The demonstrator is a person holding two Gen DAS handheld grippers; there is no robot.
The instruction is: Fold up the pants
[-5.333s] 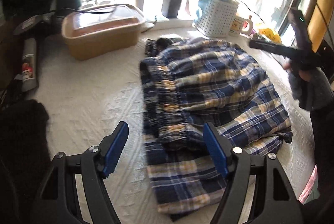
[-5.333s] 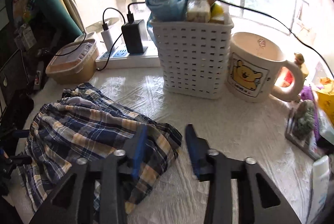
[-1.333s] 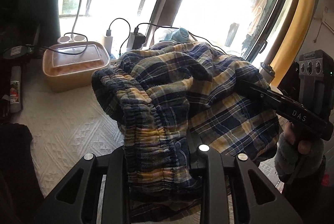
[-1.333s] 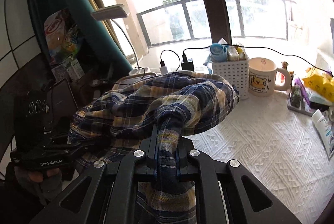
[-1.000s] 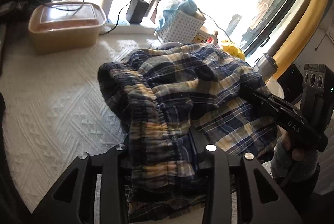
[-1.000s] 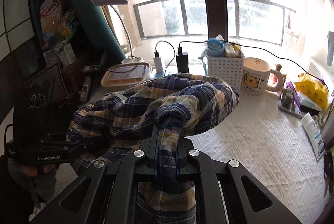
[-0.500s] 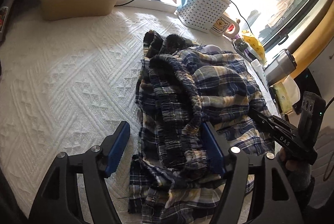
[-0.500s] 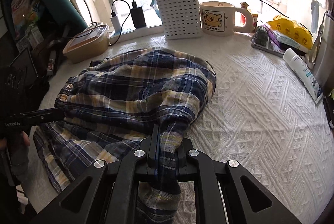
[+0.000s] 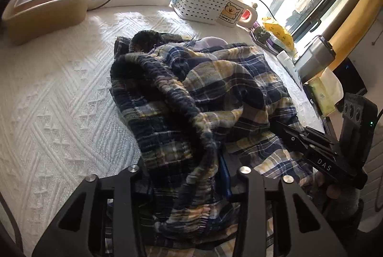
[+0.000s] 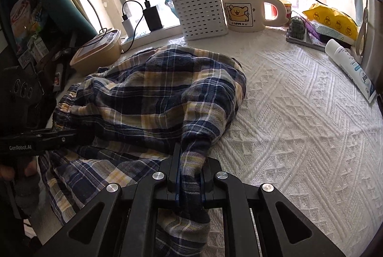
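Through my left wrist camera, my left tongs are closing on the gathered waistband of the pants, the cloth bunched between the jaws. The pants are lying in a rumpled heap on the counter; no clean fold is showing yet, so most of the work looks ahead. Bare cloth-covered counter is stretching away leftward.

Through my right wrist camera, my right tongs are clenching a pinch of plaid fabric at the heap's near edge. Rightward the counter is lying open until the tube; the basket and mug are crowding the far rim.
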